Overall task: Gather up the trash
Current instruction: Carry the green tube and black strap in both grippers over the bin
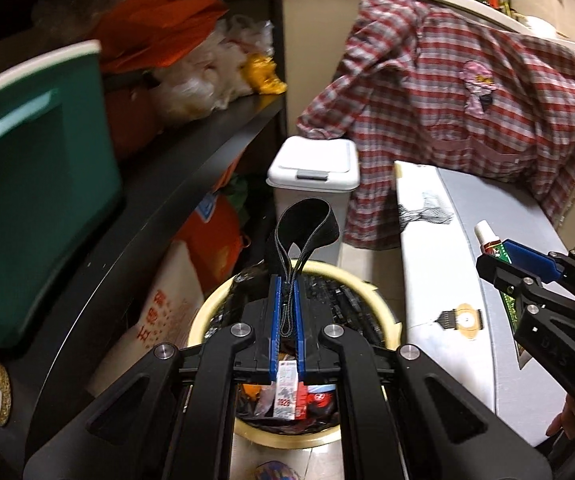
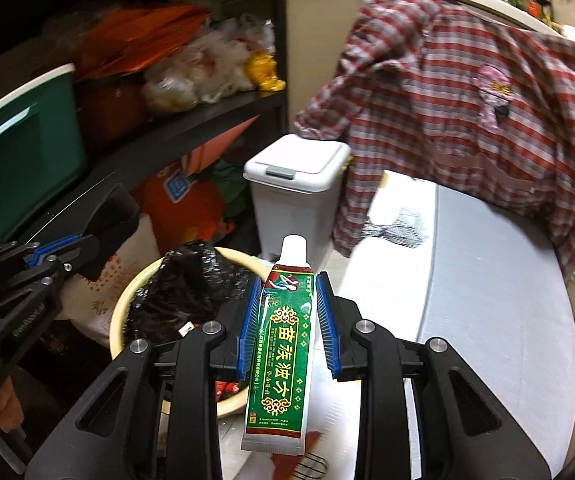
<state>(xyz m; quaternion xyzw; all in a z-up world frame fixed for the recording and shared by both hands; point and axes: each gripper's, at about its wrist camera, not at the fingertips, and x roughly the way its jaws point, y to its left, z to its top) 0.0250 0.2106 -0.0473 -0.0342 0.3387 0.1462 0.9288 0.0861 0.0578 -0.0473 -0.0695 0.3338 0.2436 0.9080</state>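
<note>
**Two pieces of trash held over the lined bin**

The left gripper has its fingers pinched almost together on a black elastic strap, whose loop stands up past the tips, above the cream bin lined with a black bag. The right gripper holds a green ointment tube between fingers set narrowly apart; the tube sits off to the bin's right, over the edge of a white table.

The risks: the tube, gripped only by its thin edges, could twist or slide out before reaching the bin and land on the table or floor. The strap's loop might snag on the finger ridges at release. The bag looks slumped on the near side, though blur makes that uncertain, so a drop near the rim could miss the liner.

The tube's long axis runs along the fingers, white cap pointing forward and away, crimped end toward the wrist.
</note>
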